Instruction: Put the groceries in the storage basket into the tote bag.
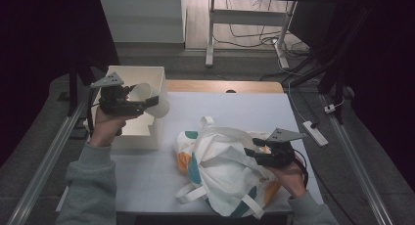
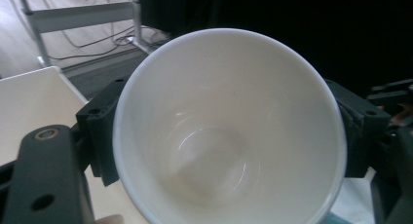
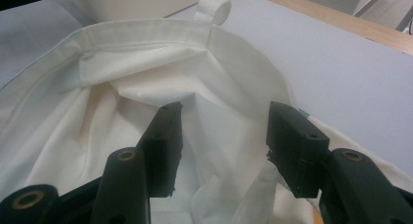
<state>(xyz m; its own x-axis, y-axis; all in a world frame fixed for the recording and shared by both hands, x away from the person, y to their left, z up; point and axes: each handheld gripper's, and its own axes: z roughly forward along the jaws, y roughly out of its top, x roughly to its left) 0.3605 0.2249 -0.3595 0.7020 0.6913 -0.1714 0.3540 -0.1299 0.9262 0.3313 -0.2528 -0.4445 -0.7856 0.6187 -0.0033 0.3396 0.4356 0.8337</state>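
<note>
A white cup (image 1: 146, 94) lies on its side in the air over a white box (image 1: 133, 131), with my left gripper (image 1: 148, 103) shut on it. In the left gripper view the cup (image 2: 229, 136) shows its empty inside, and a black jaw presses on each side of its rim. A white tote bag (image 1: 220, 161) with teal and orange patches lies on the table. My right gripper (image 1: 254, 154) rests at the bag's right side. In the right gripper view its jaws (image 3: 224, 136) stand apart over the bag's open mouth (image 3: 122, 87), and no fabric is pinched between them.
The pale table (image 1: 244, 107) has a wooden strip along its far edge. The open white box stands at the table's left. A white power strip (image 1: 315, 132) lies on the floor off the right edge. Metal rails run along both sides.
</note>
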